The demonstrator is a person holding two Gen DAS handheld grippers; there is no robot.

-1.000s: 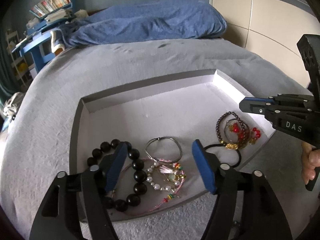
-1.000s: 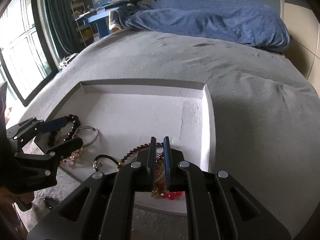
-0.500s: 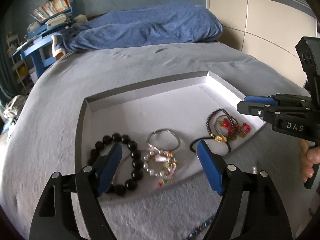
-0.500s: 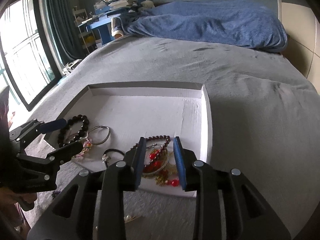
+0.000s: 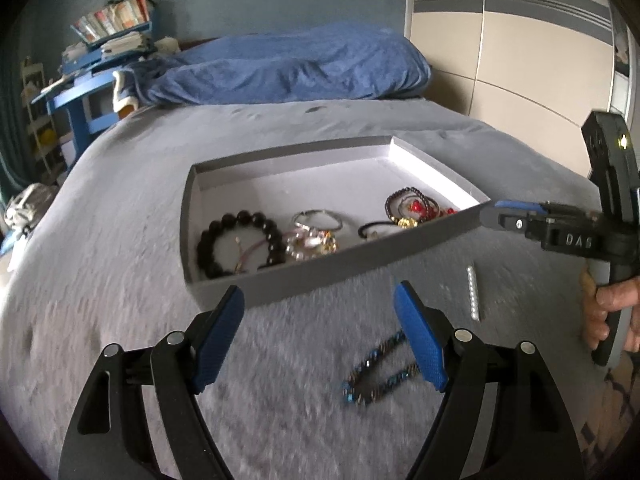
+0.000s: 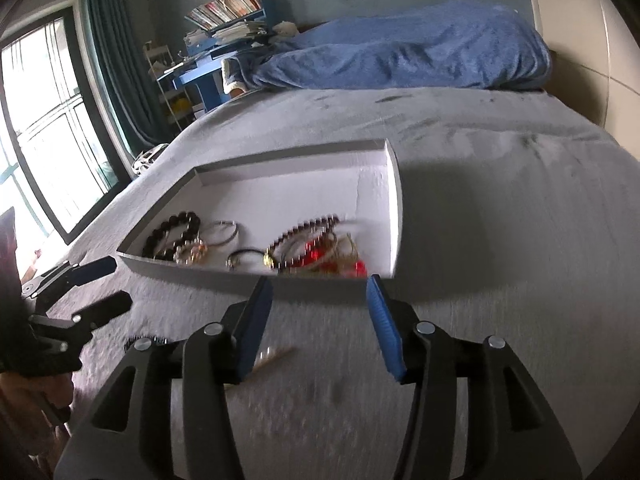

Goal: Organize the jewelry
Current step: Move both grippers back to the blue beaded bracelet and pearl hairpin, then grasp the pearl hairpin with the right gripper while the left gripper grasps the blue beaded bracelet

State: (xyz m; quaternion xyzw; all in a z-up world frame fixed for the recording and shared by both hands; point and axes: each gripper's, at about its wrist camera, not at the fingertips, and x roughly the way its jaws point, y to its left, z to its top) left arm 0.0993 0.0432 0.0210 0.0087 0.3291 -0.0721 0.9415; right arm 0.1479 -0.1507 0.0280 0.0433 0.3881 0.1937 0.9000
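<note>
A shallow grey tray [image 5: 320, 268] with a white floor lies on the grey bed. In it are a black bead bracelet [image 5: 240, 240], a silver bangle [image 5: 318, 218], a pearl and pink cluster [image 5: 310, 242], a black cord [image 5: 378, 229] and dark red, red and gold bracelets [image 5: 412, 210]. A blue beaded bracelet [image 5: 376, 376] and a white pearl bar [image 5: 473, 294] lie on the bed in front of the tray. My left gripper [image 5: 318, 290] is open and empty before the tray's front wall. My right gripper [image 6: 320, 282] is opening with nothing between its fingers, just short of the red bracelets [image 6: 320, 254].
A rumpled blue blanket [image 5: 288, 68] lies at the far end of the bed. A blue desk with books [image 6: 216, 60] stands beyond it, and a window [image 6: 44, 120] is on the left. A beige wardrobe [image 5: 520, 60] is on the right. A hand [image 5: 612, 300] holds the right gripper's handle.
Both grippers have drawn back from over the tray to the bed in front of it. The right gripper went from shut on the red and gold bracelets to open, leaving them in the tray.
</note>
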